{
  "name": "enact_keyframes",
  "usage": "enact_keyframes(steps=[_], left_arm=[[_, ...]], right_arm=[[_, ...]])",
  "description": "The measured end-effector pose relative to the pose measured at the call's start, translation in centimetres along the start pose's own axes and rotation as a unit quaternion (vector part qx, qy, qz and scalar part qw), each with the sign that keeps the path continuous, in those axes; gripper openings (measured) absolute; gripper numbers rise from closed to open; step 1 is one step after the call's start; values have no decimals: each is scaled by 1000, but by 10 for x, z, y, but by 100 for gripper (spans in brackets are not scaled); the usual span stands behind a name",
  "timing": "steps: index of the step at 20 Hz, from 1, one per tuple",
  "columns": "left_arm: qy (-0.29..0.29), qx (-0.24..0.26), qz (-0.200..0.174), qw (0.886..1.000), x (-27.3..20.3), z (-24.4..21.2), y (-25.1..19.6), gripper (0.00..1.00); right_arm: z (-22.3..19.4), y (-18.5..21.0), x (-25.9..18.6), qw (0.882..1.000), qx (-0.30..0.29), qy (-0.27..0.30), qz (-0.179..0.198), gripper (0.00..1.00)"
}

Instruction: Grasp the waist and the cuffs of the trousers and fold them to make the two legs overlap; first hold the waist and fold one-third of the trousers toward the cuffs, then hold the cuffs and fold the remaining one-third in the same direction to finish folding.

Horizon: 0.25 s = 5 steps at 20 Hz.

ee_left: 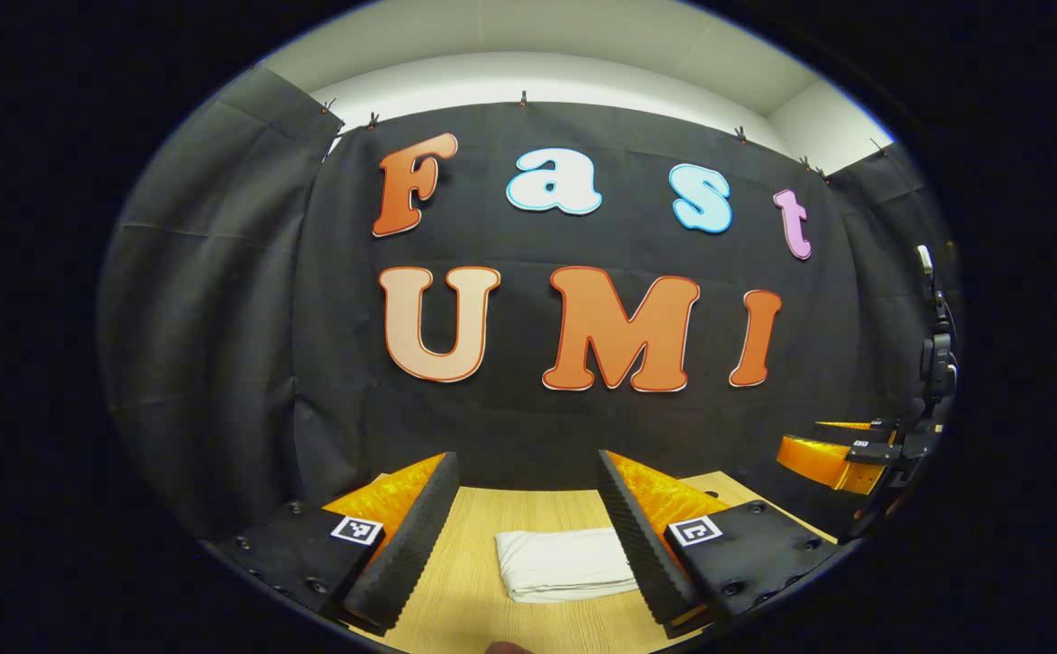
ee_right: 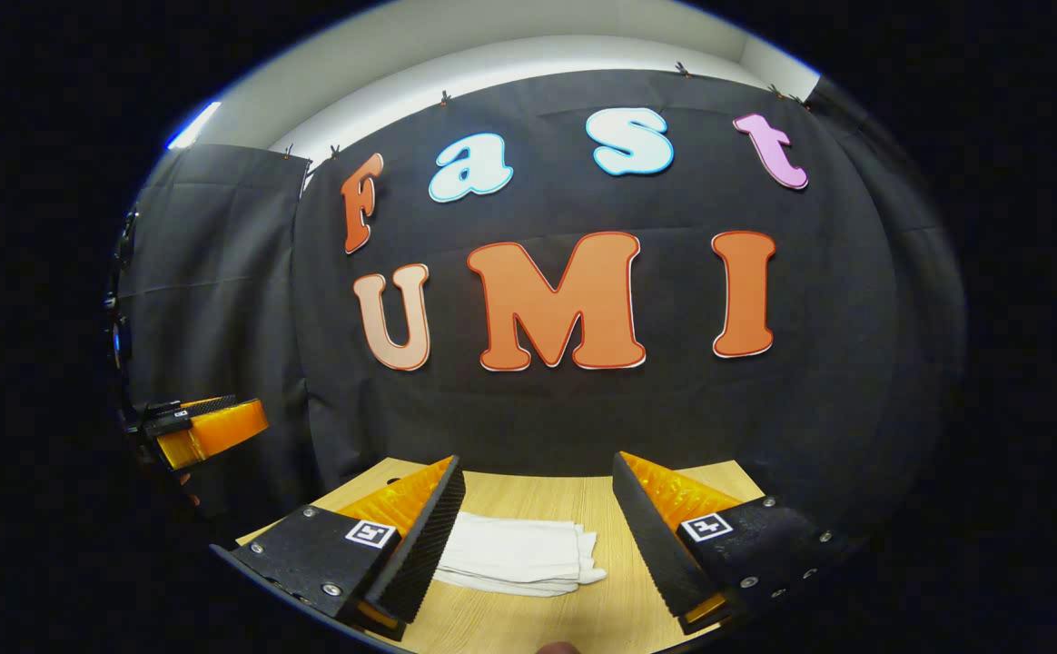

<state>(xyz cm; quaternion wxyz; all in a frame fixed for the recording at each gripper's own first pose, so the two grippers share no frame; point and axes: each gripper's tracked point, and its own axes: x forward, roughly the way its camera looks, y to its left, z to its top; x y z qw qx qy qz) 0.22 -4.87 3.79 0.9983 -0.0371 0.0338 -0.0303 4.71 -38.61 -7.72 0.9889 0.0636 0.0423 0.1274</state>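
The trousers (ee_left: pixel 565 563) lie on the wooden table (ee_left: pixel 456 599) as a compact white folded bundle, flat, with layered edges stacked on one another; this bundle serves as the reference for all positions below. In the left gripper view, the left gripper (ee_left: pixel 528 527) is raised above the near side of the trousers, its jaws spread wide with nothing between them; one finger stands clear of the bundle on bare wood, and the other overlaps the bundle's edge in the picture, though contact cannot be determined. In the right gripper view, the trousers (ee_right: pixel 519 556) show several loose layer ends on the side toward the open table, while the opposite side is partly hidden behind one finger. The right gripper (ee_right: pixel 538 536) is likewise held above the near side of the trousers, jaws wide apart and holding nothing. Bare table surface (ee_right: pixel 619 590) surrounds the trousers on the visible sides, and the far table edge runs behind the bundle, close against the black cloth wall (ee_left: pixel 510 427). Nothing else rests on the wood near the trousers. In each view the other gripper appears off to one side of the trousers, at a higher level and well apart from the bundle. The cloth wall encloses the space behind and beside the trousers, with a light ceiling (ee_left: pixel 510 54) above it.
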Motion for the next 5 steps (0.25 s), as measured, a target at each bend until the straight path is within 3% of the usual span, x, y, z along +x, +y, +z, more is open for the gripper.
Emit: enact_keyframes(steps=[5], left_arm=[[-17,9,-8,1000,-88,5,21,96]], right_arm=[[8,47,-65,999,-26,-21,-9,98]])
